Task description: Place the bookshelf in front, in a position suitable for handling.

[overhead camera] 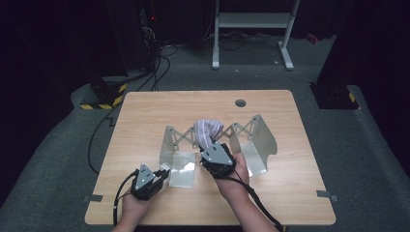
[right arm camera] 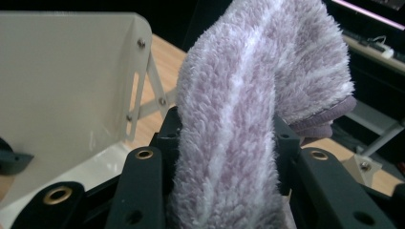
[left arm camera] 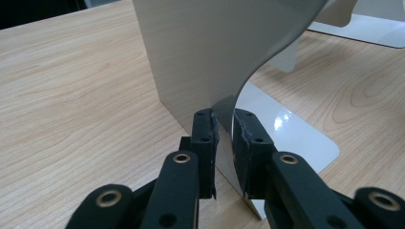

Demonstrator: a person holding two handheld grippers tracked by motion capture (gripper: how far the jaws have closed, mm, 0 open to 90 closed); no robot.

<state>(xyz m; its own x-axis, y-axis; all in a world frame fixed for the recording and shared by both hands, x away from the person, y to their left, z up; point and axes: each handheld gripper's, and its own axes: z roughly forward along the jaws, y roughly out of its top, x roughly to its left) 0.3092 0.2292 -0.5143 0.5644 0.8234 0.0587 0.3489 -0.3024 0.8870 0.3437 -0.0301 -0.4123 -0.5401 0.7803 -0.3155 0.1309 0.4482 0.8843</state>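
1. The left gripper (overhead camera: 162, 175) has its two jaws pinched on the edge of the left metal panel (left arm camera: 210, 52) of an expanding rack; in the left gripper view the thin sheet stands upright between the pads.
2. The right gripper (overhead camera: 209, 147) is clamped on one fluffy lilac-and-white towel (right arm camera: 248, 95), which rises between its jaws and flops over at the top (its far end is hidden behind the fold).
3. The rack (overhead camera: 251, 137) counts two upright end panels, each with a flat glossy foot on the table, joined at the back by one scissor lattice (overhead camera: 183, 137). The towel sits between the panels, in front of the lattice.
4. One wooden table (overhead camera: 145, 121) carries it all, with one round grommet hole (overhead camera: 240, 103) near the far edge.
5. Beyond the table stand a white frame (overhead camera: 251, 21) and loose black cables (overhead camera: 154, 67) on the grey floor.
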